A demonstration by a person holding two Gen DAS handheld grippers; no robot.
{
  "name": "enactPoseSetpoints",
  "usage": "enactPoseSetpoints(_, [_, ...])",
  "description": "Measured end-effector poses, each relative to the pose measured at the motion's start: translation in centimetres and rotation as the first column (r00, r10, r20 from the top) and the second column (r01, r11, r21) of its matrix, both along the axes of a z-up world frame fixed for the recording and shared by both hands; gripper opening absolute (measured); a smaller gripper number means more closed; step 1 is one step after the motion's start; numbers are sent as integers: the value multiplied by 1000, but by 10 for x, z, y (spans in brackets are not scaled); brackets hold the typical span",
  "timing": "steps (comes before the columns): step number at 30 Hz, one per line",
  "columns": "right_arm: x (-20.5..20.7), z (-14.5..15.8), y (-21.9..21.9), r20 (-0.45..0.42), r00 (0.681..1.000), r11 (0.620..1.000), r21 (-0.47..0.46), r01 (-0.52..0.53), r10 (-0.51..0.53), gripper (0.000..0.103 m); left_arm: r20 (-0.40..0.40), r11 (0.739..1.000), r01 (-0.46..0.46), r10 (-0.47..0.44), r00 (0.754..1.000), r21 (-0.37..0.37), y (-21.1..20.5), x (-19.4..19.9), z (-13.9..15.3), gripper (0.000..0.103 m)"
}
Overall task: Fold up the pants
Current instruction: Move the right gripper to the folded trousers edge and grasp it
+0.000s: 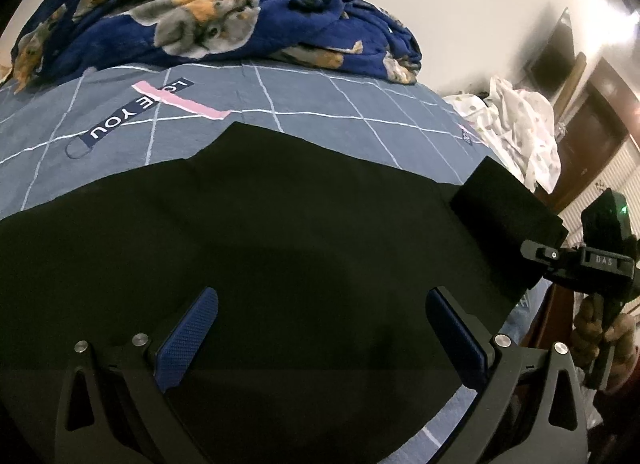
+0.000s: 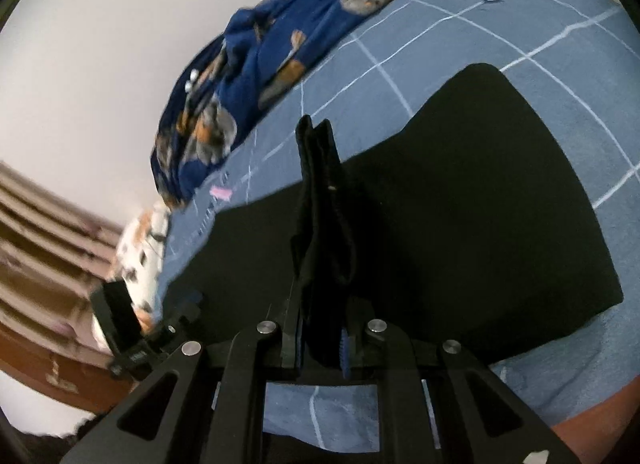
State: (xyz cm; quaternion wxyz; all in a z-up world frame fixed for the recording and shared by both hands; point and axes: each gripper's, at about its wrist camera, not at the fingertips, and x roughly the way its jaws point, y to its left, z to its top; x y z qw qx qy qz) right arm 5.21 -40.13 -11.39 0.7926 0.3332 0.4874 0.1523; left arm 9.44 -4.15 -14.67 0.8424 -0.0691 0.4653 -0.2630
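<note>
Black pants (image 1: 256,224) lie spread flat on a grey-blue checked bedsheet (image 1: 320,104). My left gripper (image 1: 320,304) is open just above the cloth, blue pads (image 1: 188,336) wide apart, holding nothing. My right gripper (image 2: 322,340) is shut on an edge of the pants (image 2: 324,200), lifting a bunched fold of black cloth upright above the flat part (image 2: 480,204). In the left wrist view the right gripper (image 1: 536,252) shows at the right, holding the lifted end (image 1: 508,216) of the pants over the bed's edge.
A heaped navy blanket with dog prints (image 1: 200,16) lies at the back of the bed, also in the right wrist view (image 2: 256,76). A white patterned cloth (image 1: 520,128) lies beyond the bed's right side. Brown wooden furniture (image 1: 592,136) stands by the wall.
</note>
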Motion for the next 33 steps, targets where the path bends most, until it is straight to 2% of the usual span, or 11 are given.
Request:
enactPoseSetpoints(5, [3, -2, 15, -7, 999, 998, -45, -48, 48, 14, -15, 1000, 8, -8, 1000, 3, -2, 1, -4, 103])
enactPoseSetpoints(11, [-3, -14, 22, -27, 996, 994, -56, -92, 91, 17, -19, 1000, -1, 1, 1000, -2, -2, 0, -6, 103])
enactPoseSetpoints(14, [-5, -16, 28, -28, 993, 988, -96, -119, 117, 18, -20, 1000, -4, 4, 1000, -4, -1, 1, -5, 103])
enactPoseSetpoints(19, [-6, -19, 32, -28, 990, 988, -68, -141, 139, 32, -18, 1000, 0, 1, 1000, 3, -2, 1, -5, 103])
enactPoseSetpoints(21, [-6, -19, 32, -24, 989, 988, -37, -148, 148, 49, -18, 1000, 1, 0, 1000, 6, -1, 1, -5, 103])
enactPoseSetpoints(23, [-5, -18, 34, -16, 987, 987, 0, -160, 160, 57, -18, 1000, 0, 0, 1000, 5, -1, 1, -5, 103])
enactPoseSetpoints(26, [-6, -17, 38, -2, 983, 983, -6, -184, 184, 60, -18, 1000, 0, 0, 1000, 5, -2, 1, -5, 103])
enactPoseSetpoints(29, [-6, -22, 33, 6, 983, 977, 107, -182, 182, 64, -19, 1000, 1, -1, 1000, 6, -2, 2, -5, 103])
enactPoseSetpoints(30, [-5, -26, 27, 0, 985, 970, 177, -169, 171, 65, -18, 1000, 0, 0, 1000, 6, -2, 1, -5, 103])
enactPoseSetpoints(33, [-4, -45, 13, -54, 988, 915, 387, -115, 146, 66, -16, 1000, 2, -2, 1000, 7, -2, 1, -5, 103])
